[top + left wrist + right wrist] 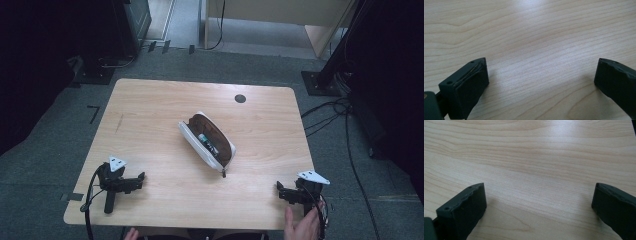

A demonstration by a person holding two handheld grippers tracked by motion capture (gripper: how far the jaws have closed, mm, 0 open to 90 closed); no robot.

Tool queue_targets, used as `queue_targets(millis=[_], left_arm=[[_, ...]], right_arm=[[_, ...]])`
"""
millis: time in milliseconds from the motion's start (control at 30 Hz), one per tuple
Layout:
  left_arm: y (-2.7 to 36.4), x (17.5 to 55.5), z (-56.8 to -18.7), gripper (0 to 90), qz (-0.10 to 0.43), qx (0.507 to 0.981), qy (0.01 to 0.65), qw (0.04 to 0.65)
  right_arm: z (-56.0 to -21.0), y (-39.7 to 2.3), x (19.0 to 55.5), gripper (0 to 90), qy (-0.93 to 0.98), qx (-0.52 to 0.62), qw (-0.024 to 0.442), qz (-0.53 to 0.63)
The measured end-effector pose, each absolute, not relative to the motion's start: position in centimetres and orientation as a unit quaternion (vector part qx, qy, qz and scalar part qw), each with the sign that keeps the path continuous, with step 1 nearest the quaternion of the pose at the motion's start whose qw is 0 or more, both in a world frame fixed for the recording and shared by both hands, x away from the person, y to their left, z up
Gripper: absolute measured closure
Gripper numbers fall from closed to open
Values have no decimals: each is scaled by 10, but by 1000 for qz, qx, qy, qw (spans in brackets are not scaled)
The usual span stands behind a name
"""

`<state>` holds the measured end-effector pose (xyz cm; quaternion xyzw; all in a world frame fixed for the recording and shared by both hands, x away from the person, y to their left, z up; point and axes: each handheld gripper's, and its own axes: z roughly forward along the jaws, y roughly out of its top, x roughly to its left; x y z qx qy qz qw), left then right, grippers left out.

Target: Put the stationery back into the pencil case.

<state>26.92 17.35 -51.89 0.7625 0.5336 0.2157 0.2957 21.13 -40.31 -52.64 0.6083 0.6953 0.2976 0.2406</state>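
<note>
Both tongs — left (141, 178), right (280, 189) — rest agape, pouch (207, 143) well apart between them

Smooth pale wood-grain table (150, 115), white cloth pouch (192, 140), brown lining

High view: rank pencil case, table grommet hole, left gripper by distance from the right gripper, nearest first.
From the right gripper, at the table's near right corner:
1. Pencil case, open at table centre, up and to the left.
2. Grommet hole, near the far edge, beyond the case.
3. Left gripper, across the table at the near left corner.
</note>
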Motion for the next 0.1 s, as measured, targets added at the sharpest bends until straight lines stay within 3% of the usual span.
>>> queue_targets(millis=[100], left_arm=[[174,269,-519,0,216,763,533,296]], right_arm=[[-526,-403,211,0,695,609,241,298]])
